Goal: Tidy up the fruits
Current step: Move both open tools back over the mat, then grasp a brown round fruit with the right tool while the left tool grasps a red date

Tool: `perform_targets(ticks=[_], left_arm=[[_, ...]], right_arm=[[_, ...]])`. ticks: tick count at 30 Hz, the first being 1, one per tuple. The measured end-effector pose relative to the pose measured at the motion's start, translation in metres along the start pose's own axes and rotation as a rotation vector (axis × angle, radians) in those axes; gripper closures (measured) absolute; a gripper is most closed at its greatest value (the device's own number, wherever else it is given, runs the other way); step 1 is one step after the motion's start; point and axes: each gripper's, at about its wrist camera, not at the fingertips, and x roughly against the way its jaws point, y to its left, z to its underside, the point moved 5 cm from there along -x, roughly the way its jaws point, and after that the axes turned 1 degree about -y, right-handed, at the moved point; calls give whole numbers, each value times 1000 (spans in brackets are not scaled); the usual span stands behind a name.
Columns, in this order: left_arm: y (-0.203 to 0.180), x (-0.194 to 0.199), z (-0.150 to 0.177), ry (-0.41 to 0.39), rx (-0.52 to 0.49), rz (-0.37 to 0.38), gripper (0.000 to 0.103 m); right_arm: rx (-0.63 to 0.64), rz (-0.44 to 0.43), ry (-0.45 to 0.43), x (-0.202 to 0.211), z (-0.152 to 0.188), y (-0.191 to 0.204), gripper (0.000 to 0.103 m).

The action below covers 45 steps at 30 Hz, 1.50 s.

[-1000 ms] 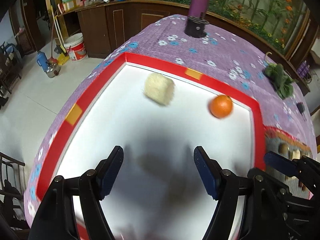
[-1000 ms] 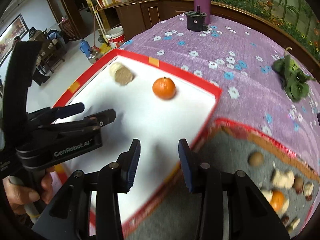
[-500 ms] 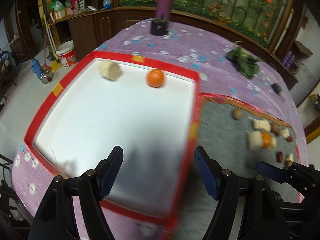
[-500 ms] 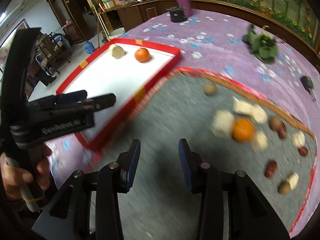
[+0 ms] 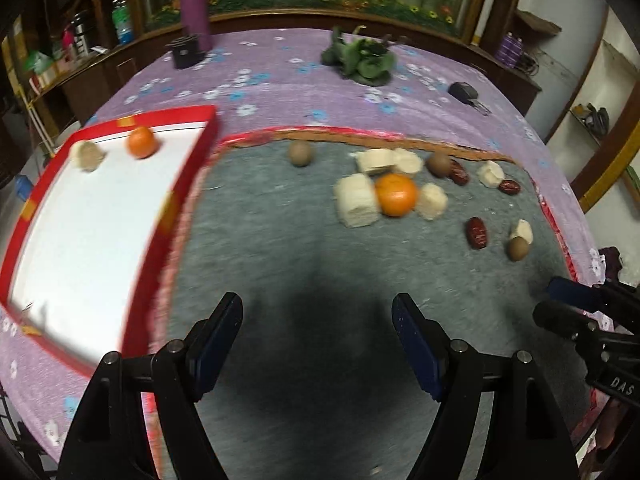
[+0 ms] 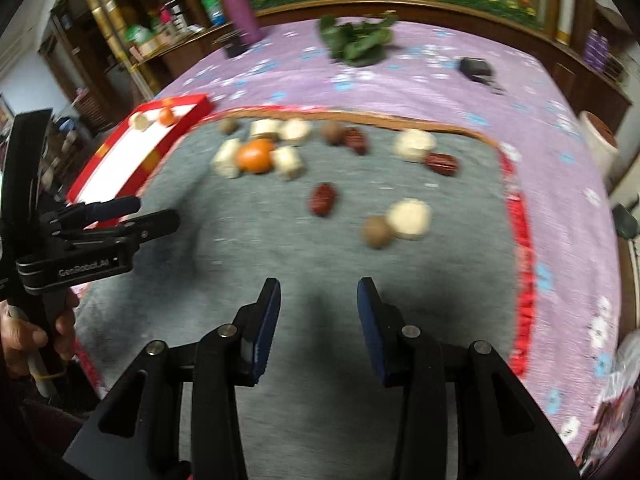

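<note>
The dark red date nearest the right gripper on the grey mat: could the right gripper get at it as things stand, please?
Probably yes: the dark red date lies alone on the grey mat, with bare mat between it and the right gripper, whose jaws are open and empty.

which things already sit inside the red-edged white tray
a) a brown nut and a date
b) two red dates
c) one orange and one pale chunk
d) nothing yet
c: the left wrist view shows an orange and a pale chunk at the far end of the red-edged white tray; the red dates and brown nuts all lie on the grey mat.
</note>
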Motion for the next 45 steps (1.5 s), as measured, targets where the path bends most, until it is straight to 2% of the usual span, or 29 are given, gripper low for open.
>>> perform_targets(ticks=[4, 6, 11, 15, 20, 27, 30, 31, 34, 42, 45], left_arm=[[-19, -7, 0, 13, -21, 6, 26], [-22, -8, 1, 14, -28, 3, 26], [-21, -9, 1, 19, -10, -8, 26], [-18, -7, 2, 18, 8, -18, 26], [-14, -3, 2, 5, 32, -19, 26], [-15, -3, 1, 6, 34, -17, 26], [-19, -4, 0, 6, 28, 0, 26], [-22, -4, 0, 7, 22, 6, 26], [-35, -5, -3, 10, -3, 35, 26], [-90, -13, -17, 13, -79, 153, 26], [-104, -21, -24, 13, -88, 167, 26]], right_arm=[[-62, 20, -8, -6, -7, -29, 61], [-78, 0, -1, -13, -9, -37, 60], [-64, 6, -2, -28, -19, -46, 60], [-59, -28, 2, -31, -23, -44, 60], [-59, -117, -23, -25, -21, -30, 60], [-22, -115, 0, -47, -29, -20, 61], [0, -101, -8, -49, -32, -19, 68], [4, -95, -12, -50, -33, -20, 79], [-5, -111, -9, -50, -32, -25, 79], [24, -60, -39, -21, -18, -42, 80], [32, -29, -39, -14, -10, -50, 79]])
